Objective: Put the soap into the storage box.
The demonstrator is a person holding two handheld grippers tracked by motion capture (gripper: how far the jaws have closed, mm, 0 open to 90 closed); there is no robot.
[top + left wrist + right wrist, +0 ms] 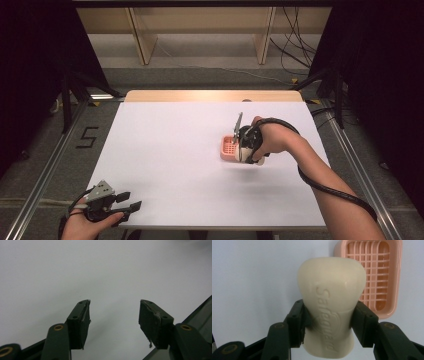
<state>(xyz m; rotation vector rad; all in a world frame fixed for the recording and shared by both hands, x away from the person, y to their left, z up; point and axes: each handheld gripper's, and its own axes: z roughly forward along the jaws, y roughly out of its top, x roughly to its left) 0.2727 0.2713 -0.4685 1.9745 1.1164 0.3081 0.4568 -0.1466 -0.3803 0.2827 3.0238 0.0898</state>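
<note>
A cream bar of soap (332, 305) with raised lettering sits between the jaws of my right gripper (328, 322), which is shut on its narrow waist. Just beyond the soap, on the white table, lies a pink soap dish (374, 275) with a grid bottom and nothing in it. In the high view the right gripper (246, 145) hovers at the right side of the pink dish (228, 148). My left gripper (127, 204) rests near the table's front left corner, its jaws open with nothing between them (113, 322).
The white table (170, 160) is bare around the dish. A black cable (325, 187) trails from the right gripper along the forearm. Beyond the far edge are wooden shelf legs (142, 42) and loose cables on the floor.
</note>
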